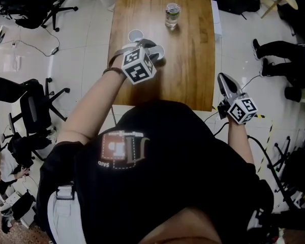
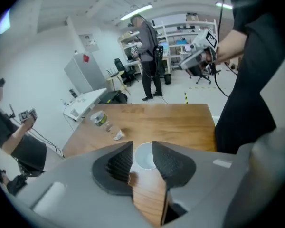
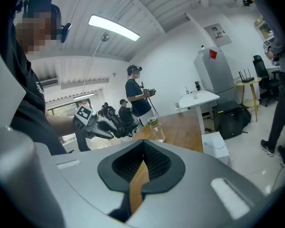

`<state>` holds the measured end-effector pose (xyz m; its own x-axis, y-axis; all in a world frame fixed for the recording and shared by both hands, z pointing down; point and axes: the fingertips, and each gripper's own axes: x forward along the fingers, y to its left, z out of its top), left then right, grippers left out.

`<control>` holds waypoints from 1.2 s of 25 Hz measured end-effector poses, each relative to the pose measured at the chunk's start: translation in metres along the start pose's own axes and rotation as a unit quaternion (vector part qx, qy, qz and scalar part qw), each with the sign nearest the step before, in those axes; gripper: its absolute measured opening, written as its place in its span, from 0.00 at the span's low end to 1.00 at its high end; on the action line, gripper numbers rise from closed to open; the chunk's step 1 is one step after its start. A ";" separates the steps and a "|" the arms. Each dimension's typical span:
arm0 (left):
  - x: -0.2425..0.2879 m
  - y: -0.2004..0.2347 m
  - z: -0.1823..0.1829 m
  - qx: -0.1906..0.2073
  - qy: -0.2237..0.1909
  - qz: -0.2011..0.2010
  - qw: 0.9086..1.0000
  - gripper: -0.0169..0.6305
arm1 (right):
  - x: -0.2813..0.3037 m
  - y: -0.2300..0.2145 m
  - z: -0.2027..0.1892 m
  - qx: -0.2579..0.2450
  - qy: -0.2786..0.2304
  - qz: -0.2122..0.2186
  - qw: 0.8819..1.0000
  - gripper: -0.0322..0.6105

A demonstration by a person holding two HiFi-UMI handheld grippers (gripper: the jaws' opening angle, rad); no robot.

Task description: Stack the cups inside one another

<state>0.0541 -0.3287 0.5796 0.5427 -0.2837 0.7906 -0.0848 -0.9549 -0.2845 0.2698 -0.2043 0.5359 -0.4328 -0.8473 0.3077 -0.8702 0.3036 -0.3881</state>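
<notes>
On the wooden table (image 1: pixel 193 60) a white cup (image 1: pixel 159 53) stands near the middle. My left gripper (image 1: pixel 151 47) hangs over it, pointing steeply down. In the left gripper view this cup (image 2: pixel 145 156) shows from above between the spread jaws of the left gripper (image 2: pixel 142 148), and the pads do not press on it. A second white cup (image 1: pixel 135 35) stands a little farther out, a small pale shape (image 2: pixel 117 135) in the left gripper view. My right gripper (image 1: pixel 224 80) is off the table's right edge, its jaws together with nothing held (image 3: pixel 143 144).
A clear water bottle (image 1: pixel 172 14) stands at the far end of the table, also in the gripper views (image 2: pixel 99 118) (image 3: pixel 156 129). Office chairs (image 1: pixel 35 105) crowd the floor at left. A person's legs (image 1: pixel 274 50) are at right. Other people stand beyond the table.
</notes>
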 end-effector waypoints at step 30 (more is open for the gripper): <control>-0.130 -0.040 -0.125 -0.524 -0.380 0.026 0.762 0.03 | 0.093 0.075 0.001 -0.058 0.043 0.124 0.990 0.07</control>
<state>-0.1170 -0.2646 0.5562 0.8094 -0.5708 0.1379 -0.5269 -0.6021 0.5999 0.1648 -0.2609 0.5347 -0.6502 -0.7022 0.2901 -0.7540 0.5494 -0.3602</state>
